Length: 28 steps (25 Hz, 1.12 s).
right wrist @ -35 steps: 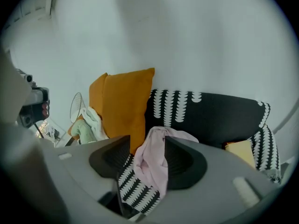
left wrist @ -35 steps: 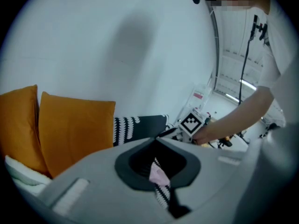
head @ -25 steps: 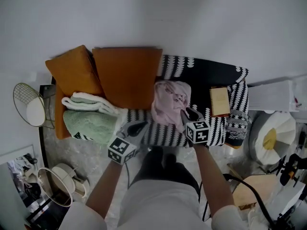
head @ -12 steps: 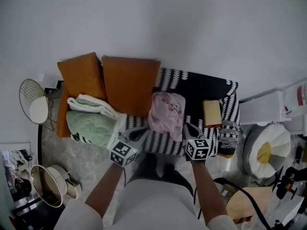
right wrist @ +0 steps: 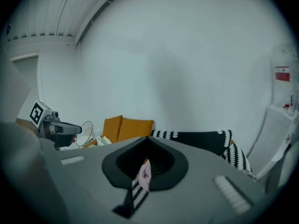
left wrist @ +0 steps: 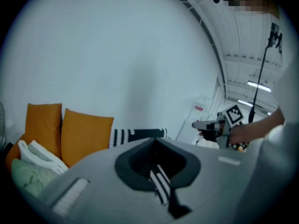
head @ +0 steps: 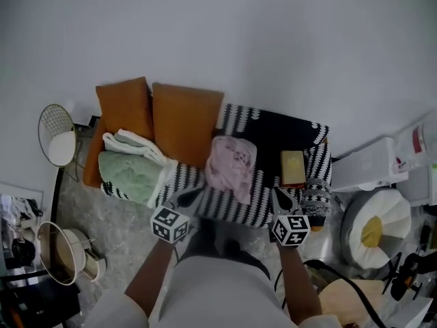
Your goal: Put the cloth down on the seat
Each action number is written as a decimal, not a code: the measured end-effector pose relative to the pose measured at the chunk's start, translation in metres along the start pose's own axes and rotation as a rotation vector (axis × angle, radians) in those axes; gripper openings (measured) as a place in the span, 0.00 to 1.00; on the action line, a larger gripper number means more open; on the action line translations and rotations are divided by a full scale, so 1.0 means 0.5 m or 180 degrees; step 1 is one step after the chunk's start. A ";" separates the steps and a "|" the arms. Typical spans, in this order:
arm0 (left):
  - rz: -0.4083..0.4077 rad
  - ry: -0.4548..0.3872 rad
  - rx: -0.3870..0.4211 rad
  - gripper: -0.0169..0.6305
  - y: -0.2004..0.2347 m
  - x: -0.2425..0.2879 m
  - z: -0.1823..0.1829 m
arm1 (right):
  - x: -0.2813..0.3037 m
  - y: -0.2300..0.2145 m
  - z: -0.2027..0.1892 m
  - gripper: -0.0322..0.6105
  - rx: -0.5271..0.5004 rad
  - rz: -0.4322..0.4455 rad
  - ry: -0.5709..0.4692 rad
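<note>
Head view looks steeply down on both tongs, held at the front edge of the seat (head: 222, 205), which is covered by a black-and-white patterned throw (head: 287, 130). The left gripper (head: 192, 195) has its jaws together with nothing in them, its tips over the throw near a green towel (head: 130, 178). The right gripper (head: 279, 197) is closed as well and empty, just beside a grey patterned bundle (head: 315, 200). Between the two and a little farther back, the pink cloth (head: 232, 164) lies crumpled on the seat, apart from both tongs. A yellow box (head: 292, 168) rests on the throw to its right. A white towel (head: 133, 145) lies folded on the green one, and behind them two orange cushions (head: 186, 118) lean against the white wall (head: 273, 46)
</note>
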<state>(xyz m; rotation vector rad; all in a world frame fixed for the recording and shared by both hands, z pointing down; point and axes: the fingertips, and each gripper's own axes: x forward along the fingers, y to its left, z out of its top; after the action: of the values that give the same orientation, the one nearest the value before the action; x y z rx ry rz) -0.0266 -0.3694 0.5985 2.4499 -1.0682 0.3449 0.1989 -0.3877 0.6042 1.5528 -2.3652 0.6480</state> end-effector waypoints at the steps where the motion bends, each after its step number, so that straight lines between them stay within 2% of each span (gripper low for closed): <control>1: 0.0023 -0.0045 -0.0019 0.03 -0.023 -0.011 0.000 | -0.030 0.002 0.007 0.06 -0.0025 0.0035 -0.0058; 6: 0.0110 -0.0236 -0.0037 0.03 -0.136 -0.068 -0.003 | -0.161 0.016 0.014 0.06 -0.0154 0.0164 -0.0153; 14: 0.0152 -0.0363 0.0155 0.03 -0.271 -0.155 0.001 | -0.324 0.016 0.047 0.05 -0.0370 0.0336 -0.0341; 22: 0.0255 -0.0524 0.0213 0.03 -0.324 -0.257 0.026 | -0.417 0.058 0.052 0.06 -0.0439 0.0399 -0.0484; 28: 0.0227 -0.0544 0.0403 0.03 -0.315 -0.316 0.039 | -0.448 0.092 0.063 0.06 -0.0398 0.0304 -0.0570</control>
<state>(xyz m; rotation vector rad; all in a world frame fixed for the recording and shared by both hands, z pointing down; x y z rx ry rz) -0.0147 -0.1844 0.4727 2.5959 -1.2422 0.2348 0.2496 -0.2067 0.4701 1.5092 -2.5689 0.3849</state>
